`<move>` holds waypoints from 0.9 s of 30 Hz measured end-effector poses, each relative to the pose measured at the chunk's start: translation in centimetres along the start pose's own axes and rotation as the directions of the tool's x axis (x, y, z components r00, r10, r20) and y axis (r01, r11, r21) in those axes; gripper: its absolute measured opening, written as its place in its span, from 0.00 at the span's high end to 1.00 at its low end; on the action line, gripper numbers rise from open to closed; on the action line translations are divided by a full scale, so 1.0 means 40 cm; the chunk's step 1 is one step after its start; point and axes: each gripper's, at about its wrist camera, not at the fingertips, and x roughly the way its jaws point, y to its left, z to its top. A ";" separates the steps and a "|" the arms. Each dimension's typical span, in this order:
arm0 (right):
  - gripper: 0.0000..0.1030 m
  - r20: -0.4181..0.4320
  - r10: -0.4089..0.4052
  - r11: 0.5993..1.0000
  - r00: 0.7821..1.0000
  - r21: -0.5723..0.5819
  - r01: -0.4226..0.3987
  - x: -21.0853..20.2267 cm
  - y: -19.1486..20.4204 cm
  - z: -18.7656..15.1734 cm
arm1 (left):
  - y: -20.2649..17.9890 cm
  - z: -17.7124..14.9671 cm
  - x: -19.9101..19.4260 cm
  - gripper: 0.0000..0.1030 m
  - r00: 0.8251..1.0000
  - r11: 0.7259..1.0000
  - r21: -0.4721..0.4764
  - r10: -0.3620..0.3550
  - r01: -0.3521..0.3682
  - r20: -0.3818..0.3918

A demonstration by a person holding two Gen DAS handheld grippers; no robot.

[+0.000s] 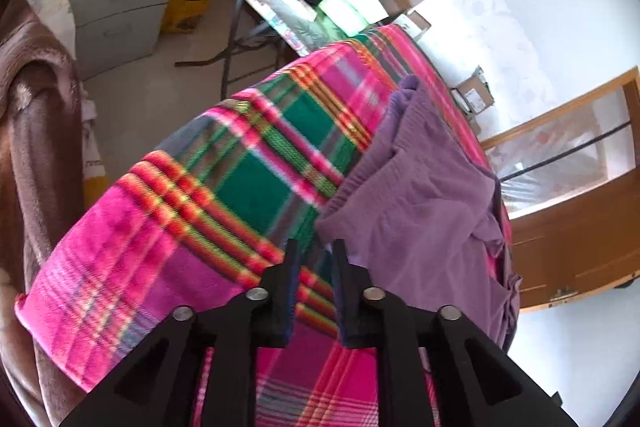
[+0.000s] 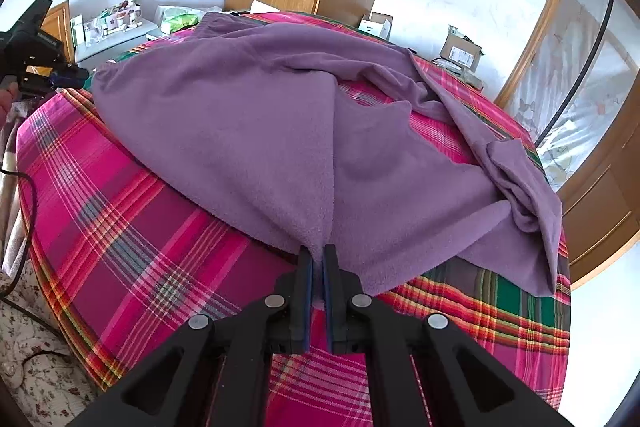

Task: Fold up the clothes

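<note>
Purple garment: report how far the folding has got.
Done: the purple garment lies spread on the plaid blanket. In hand: the right gripper pinches its near edge; the left gripper stands open, empty. Left: no neat fold shows; the far end is bunched.

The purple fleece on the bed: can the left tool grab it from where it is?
Probably yes. The left tool stands open just beside the near edge of the purple fleece, with only the plaid blanket beneath and nothing in between. The right tool already pinches another edge.
</note>
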 end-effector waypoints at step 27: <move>0.95 0.040 0.002 0.998 0.999 0.063 -0.004 -0.027 -0.004 -0.007 | -0.017 0.017 -0.017 0.92 0.997 0.998 -0.039 -0.051 0.053 0.057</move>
